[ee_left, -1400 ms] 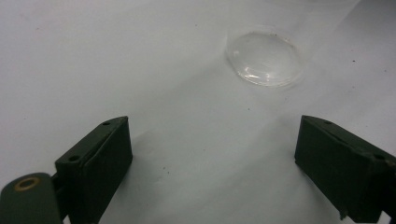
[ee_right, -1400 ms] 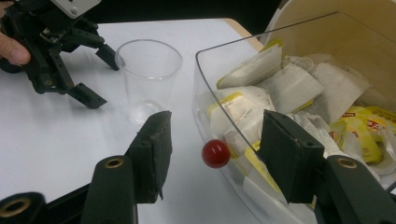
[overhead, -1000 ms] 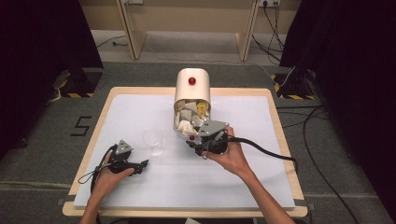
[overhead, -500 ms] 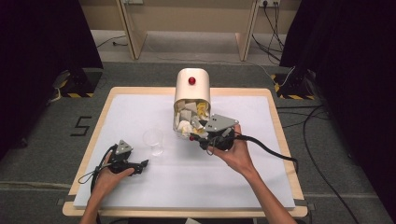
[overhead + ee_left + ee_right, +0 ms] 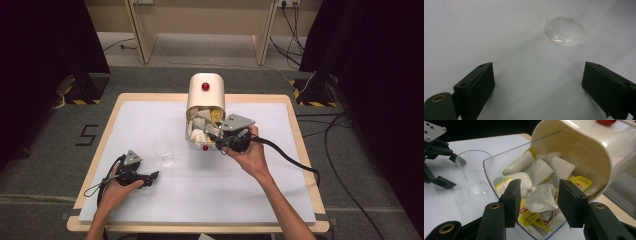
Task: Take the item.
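Your right hand-held gripper [image 5: 537, 202] had just been closing around a tea bag [image 5: 540, 200], unclamped; light, limp paper, pinch mid-body.

Glossy cream plastic bin [image 5: 205, 91] holds soft papery tea bags [image 5: 541, 195]; beside the bin, a clear smooth plastic cup [image 5: 164, 150].

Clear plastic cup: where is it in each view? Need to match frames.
High view: clear plastic cup left of centre, on the white table sheet.
Left gripper view: upper right, beyond the jaws.
Right gripper view: left, beside the tea-bag bin.
Shared landmark: the white sheet.
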Motion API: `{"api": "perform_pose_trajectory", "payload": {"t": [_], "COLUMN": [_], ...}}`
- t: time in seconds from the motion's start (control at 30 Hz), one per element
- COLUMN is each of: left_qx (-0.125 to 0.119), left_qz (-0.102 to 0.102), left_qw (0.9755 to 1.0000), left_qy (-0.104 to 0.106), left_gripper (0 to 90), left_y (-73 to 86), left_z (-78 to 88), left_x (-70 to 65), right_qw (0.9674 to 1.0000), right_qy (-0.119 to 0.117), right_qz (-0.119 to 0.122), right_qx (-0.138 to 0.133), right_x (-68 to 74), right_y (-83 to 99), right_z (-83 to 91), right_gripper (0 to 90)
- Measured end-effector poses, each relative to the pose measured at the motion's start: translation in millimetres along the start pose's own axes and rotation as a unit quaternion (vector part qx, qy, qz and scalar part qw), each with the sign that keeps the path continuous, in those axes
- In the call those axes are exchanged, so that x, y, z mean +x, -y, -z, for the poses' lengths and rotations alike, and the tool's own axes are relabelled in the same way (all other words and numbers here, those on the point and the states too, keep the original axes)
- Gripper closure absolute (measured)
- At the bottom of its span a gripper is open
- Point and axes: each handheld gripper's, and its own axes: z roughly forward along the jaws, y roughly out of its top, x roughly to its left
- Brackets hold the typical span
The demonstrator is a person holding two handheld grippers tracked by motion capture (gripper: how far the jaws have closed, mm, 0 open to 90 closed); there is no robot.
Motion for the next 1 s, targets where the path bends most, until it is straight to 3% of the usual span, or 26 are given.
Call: {"api": "perform_pose_trajectory", "payload": {"t": [0.23, 0.33, 0.47, 0.6, 0.87, 1.0], "left_qx": [0.0, 0.0, 0.0, 0.0, 0.0, 0.001], "left_qz": [0.0, 0.0, 0.0, 0.0, 0.0, -0.001], "left_qw": [1.0, 1.0, 1.0, 1.0, 1.0, 1.0], "left_qy": [0.0, 0.0, 0.0, 0.001, 0.0, 0.0], "left_gripper": [9.9, 10.0, 10.0, 10.0, 9.9, 9.9], "left_y": [0.0, 0.0, 0.0, 0.0, 0.0, -0.1], "left_z": [0.0, 0.0, 0.0, 0.0, 0.0, 0.0], "left_x": [0.1, 0.0, 0.0, 0.1, 0.1, 0.2], "right_qw": [0.9996, 0.9996, 0.9997, 0.9999, 0.9994, 0.9977], "right_qy": [-0.006, -0.009, -0.012, -0.013, -0.003, -0.001], "right_qz": [-0.015, -0.015, -0.011, 0.0, 0.001, 0.012], "right_qx": [0.021, 0.021, 0.018, 0.0, -0.034, -0.067], "right_x": [-5.3, -5.9, -4.9, -5.3, -9.6, -6.0], "right_y": [6.1, 7.8, 8.1, 6.3, -0.6, -14.4], "right_z": [-13.3, -17.9, -19.0, -14.9, -0.4, 12.8], "right_gripper": [59.5, 72.3, 82.1, 90.0, 90.0, 90.0]}}
